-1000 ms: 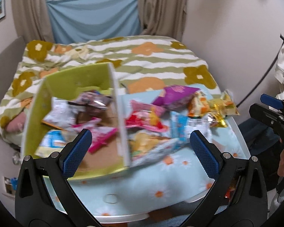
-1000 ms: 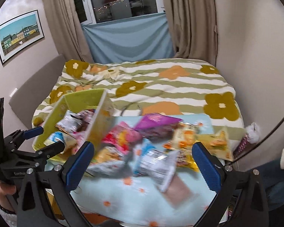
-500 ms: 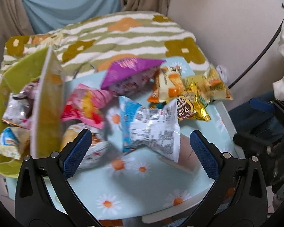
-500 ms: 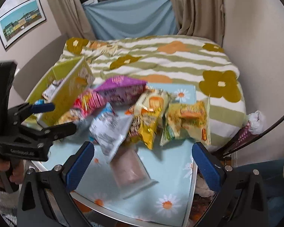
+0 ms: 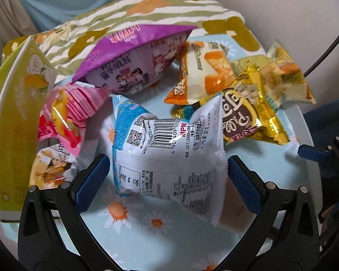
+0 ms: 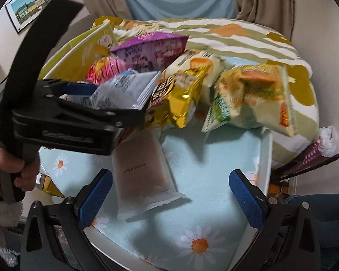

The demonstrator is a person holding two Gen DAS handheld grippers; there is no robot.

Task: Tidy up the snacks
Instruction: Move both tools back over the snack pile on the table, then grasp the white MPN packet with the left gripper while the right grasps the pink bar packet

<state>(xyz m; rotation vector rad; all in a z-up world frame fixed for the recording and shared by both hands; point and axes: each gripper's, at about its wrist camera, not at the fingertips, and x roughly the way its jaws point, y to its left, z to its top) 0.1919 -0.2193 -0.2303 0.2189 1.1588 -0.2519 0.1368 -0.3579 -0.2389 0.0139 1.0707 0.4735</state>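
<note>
A white-and-blue snack bag (image 5: 169, 155) lies on the daisy-print table (image 5: 147, 244), between the open fingers of my left gripper (image 5: 168, 178). It also shows in the right wrist view (image 6: 126, 90), with the left gripper (image 6: 106, 99) around it. Around it lie a purple bag (image 5: 133, 61), a pink bag (image 5: 65, 113), a gold bag (image 5: 248, 113) and orange-and-cream bags (image 5: 205, 72). My right gripper (image 6: 169, 194) is open and empty above a flat pale-pink packet (image 6: 140, 176).
A yellow-green box (image 5: 13, 117) stands at the table's left, its contents hidden. A cream bag (image 6: 255, 99) hangs over the table's far right edge. A flower-striped bed (image 6: 226, 31) lies behind. A dark cable (image 6: 309, 164) runs at the right.
My left gripper has swung right from the box and come down close around the white-and-blue bag. My right gripper has dropped lower toward the pink packet.
</note>
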